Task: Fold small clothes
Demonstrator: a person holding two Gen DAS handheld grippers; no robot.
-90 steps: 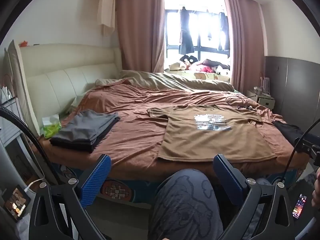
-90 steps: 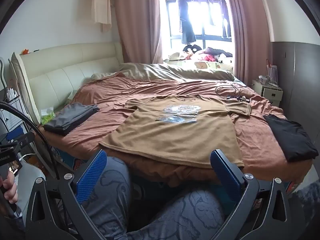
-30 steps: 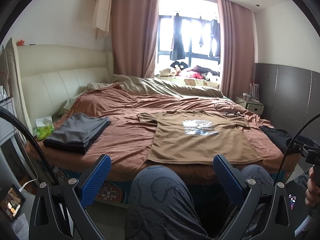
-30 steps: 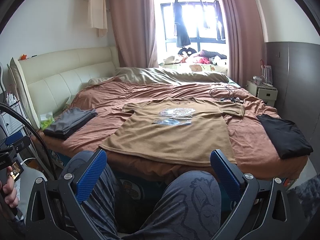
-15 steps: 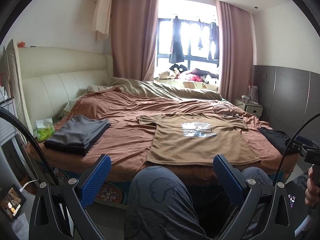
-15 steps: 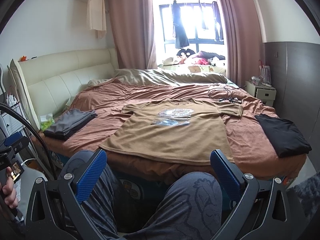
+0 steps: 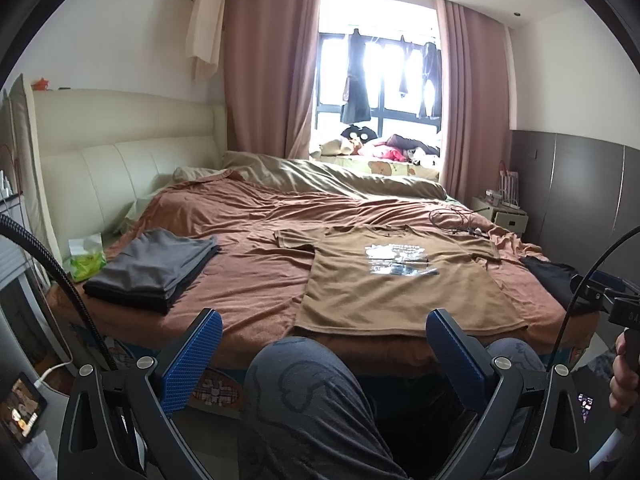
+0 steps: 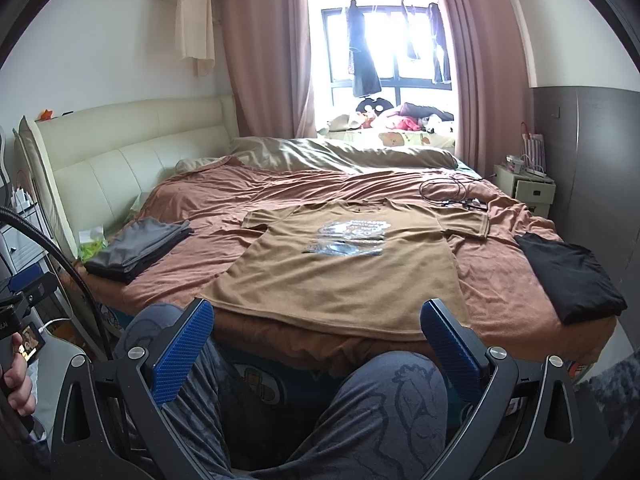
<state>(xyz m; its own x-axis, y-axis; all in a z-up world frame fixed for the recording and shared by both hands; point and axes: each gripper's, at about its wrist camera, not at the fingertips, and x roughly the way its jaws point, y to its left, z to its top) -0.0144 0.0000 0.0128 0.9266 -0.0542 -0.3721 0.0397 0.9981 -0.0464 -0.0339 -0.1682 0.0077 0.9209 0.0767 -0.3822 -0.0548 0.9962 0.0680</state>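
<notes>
A tan T-shirt (image 7: 400, 284) (image 8: 352, 268) with a silver chest print lies flat and face up on the rust-brown bed, hem toward me. My left gripper (image 7: 324, 356) hangs open in front of the bed's near edge, above a knee in grey patterned trousers (image 7: 304, 400). My right gripper (image 8: 316, 344) is likewise open and short of the hem, holding nothing. A folded grey pile (image 7: 154, 268) (image 8: 140, 248) rests at the bed's left side. A black garment (image 8: 568, 276) (image 7: 548, 276) lies at the right edge.
The bedspread (image 7: 256, 232) is rumpled, with a beige duvet (image 8: 340, 152) bunched at the far side. A black cable (image 8: 448, 192) lies beyond the shirt's right sleeve. A tissue pack (image 7: 86, 256) sits by the cream headboard (image 7: 120, 168). A nightstand (image 8: 528, 188) stands at the right.
Both grippers have pulled back and tilted up a little from the bed, so the shirt looks smaller and farther. The clothes have not moved. Both grippers stayed open.
</notes>
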